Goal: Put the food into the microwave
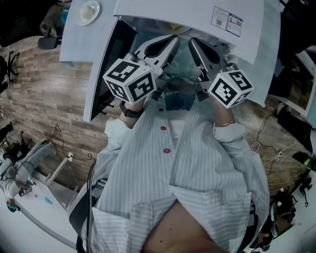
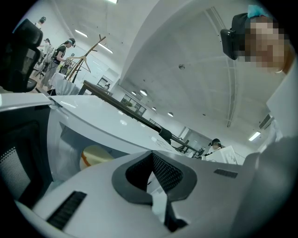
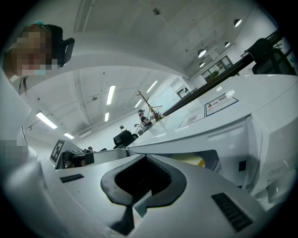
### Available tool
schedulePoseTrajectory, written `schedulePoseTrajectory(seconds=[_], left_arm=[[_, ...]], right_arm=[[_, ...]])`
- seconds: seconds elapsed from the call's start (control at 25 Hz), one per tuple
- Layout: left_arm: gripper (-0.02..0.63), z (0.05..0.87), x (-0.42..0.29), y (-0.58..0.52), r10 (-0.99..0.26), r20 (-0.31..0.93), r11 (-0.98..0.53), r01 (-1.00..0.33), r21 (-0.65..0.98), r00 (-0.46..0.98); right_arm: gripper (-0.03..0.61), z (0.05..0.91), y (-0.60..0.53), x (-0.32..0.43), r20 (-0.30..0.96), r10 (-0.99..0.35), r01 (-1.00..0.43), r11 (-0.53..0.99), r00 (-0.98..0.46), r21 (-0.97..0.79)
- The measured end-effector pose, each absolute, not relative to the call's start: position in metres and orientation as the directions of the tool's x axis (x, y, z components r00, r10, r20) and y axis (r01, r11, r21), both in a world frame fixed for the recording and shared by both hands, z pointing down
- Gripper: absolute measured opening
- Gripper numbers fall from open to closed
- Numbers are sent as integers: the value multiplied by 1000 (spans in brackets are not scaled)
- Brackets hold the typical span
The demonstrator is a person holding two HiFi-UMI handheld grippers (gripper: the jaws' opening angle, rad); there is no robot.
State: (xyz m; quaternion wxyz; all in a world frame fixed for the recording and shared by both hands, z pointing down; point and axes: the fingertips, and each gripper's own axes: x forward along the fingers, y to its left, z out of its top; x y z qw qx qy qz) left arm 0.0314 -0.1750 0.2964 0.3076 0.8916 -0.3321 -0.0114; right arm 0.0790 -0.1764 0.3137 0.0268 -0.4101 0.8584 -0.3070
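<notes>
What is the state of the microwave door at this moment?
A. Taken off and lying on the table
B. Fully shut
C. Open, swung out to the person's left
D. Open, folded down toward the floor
C: the head view shows the dark door swung out at the left of the microwave, and the left gripper view looks straight inside, at a yellowish round thing.

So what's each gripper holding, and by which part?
The left gripper and right gripper each pinch a thin pale edge between shut jaws; what it belongs to cannot be told.
</notes>
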Motion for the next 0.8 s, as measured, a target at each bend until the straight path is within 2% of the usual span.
schedulePoseTrajectory(seconds=[0.8], left_arm=[[9, 303, 35, -173, -597, 209, -586, -599, 546, 775]], right_arm=[[32, 317, -173, 79, 215, -708, -681, 479, -673, -554]])
